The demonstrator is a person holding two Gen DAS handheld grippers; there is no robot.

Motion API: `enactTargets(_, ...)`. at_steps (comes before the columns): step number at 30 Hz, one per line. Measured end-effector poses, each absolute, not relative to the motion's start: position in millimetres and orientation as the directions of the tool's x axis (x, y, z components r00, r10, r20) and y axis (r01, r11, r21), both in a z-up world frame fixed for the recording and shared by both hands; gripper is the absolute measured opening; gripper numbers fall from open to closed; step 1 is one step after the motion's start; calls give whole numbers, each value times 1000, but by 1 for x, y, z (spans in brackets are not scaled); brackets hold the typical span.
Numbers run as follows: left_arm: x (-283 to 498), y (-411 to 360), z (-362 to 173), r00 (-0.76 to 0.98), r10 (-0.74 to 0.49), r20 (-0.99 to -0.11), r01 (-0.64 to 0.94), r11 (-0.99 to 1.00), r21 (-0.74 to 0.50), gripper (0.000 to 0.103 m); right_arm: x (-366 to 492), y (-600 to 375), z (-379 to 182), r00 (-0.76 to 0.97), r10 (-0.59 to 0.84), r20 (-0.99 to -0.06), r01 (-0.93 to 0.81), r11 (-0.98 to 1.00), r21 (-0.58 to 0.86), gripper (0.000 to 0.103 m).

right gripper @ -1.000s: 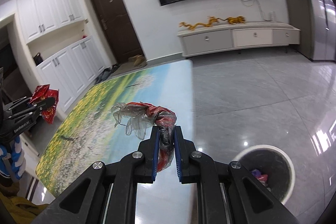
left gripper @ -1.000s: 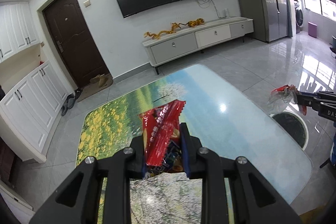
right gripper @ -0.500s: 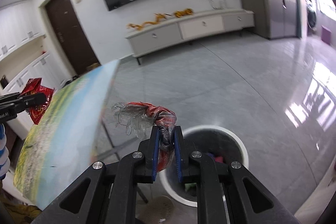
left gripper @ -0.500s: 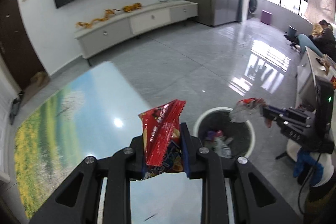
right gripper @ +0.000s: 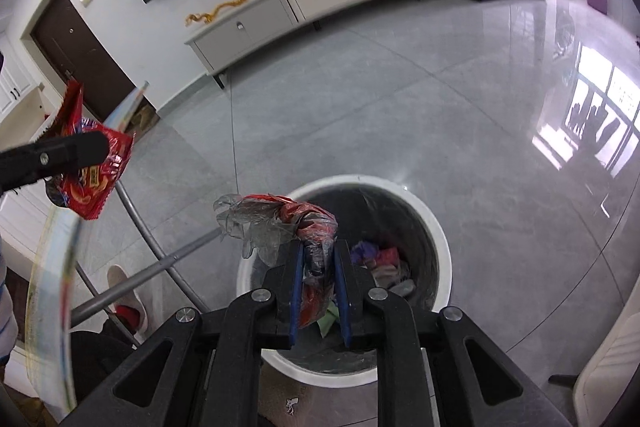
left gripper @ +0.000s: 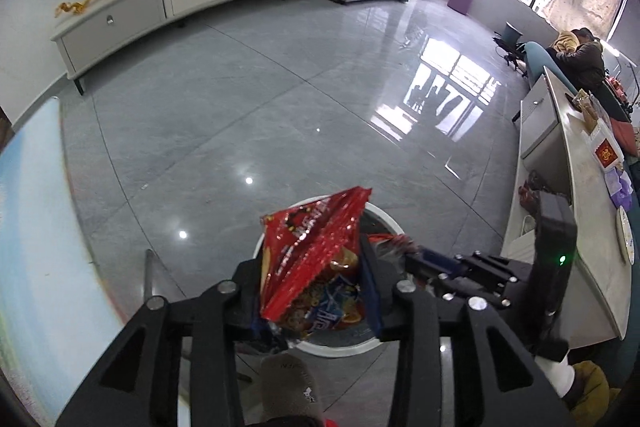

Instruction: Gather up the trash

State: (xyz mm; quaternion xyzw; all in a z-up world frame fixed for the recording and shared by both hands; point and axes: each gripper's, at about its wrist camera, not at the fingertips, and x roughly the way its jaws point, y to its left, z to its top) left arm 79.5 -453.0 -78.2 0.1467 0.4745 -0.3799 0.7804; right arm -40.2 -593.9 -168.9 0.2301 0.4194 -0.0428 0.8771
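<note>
My left gripper [left gripper: 310,267] is shut on a red snack bag [left gripper: 312,247] and holds it above the white-rimmed trash bin [left gripper: 384,219]. My right gripper [right gripper: 318,267] is shut on a crumpled red and clear plastic wrapper [right gripper: 280,219], over the near rim of the trash bin [right gripper: 436,227], which holds several pieces of trash. In the right wrist view the left gripper [right gripper: 52,159] with its red snack bag [right gripper: 92,179] shows at the left edge. In the left wrist view the right gripper [left gripper: 440,263] reaches in from the right over the bin.
The glass table with the flower-field print [left gripper: 36,227] is at the left; its edge and metal legs [right gripper: 132,279] stand beside the bin. A slippered foot [right gripper: 128,299] is under the table. A grey counter [left gripper: 576,187] runs along the right. The tiled floor [right gripper: 400,107] stretches ahead.
Both grippers have swung from over the table to over the trash bin, each still holding its piece of trash. The bin is now right under the fingers in both views.
</note>
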Motion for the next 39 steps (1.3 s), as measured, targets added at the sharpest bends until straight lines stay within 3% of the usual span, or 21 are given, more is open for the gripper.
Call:
enactTargets(2,83,-460,-86,246,-452,-857,728,670,-144,53,-37,-595,-177,624,118,-772,281,889,362,31)
enactTargets(5,81,-464,-93,233,-452,-861,725,671,-156,53,-37,-595,-184,608,109,-786,294,889,351,50)
enactTargets(13,80,-441,-80,249,-474,-845,713,680,-170,54,-46,-591,-178,598,87,-797,315,889,333,50)
enactTargets(24,64,-354,-31,405,-503,-764,676,727,-120,54,-49,-556,-123,648,42,-761,278,917,287,52)
enactTargets(27,61,-313,-17,478,-495,-726,636,765,-102,61,-47,-537,-103,668,40,-743,246,931,271,54)
enactTargets(29,58,-286,-6,535,-478,-696,601,795,-84,68,-43,-520,-88,680,40,-732,217,943,253,60)
enactTargets(39,41,-158,27,732,-328,-597,398,917,-15,70,-18,-414,-26,736,81,-672,47,984,169,80)
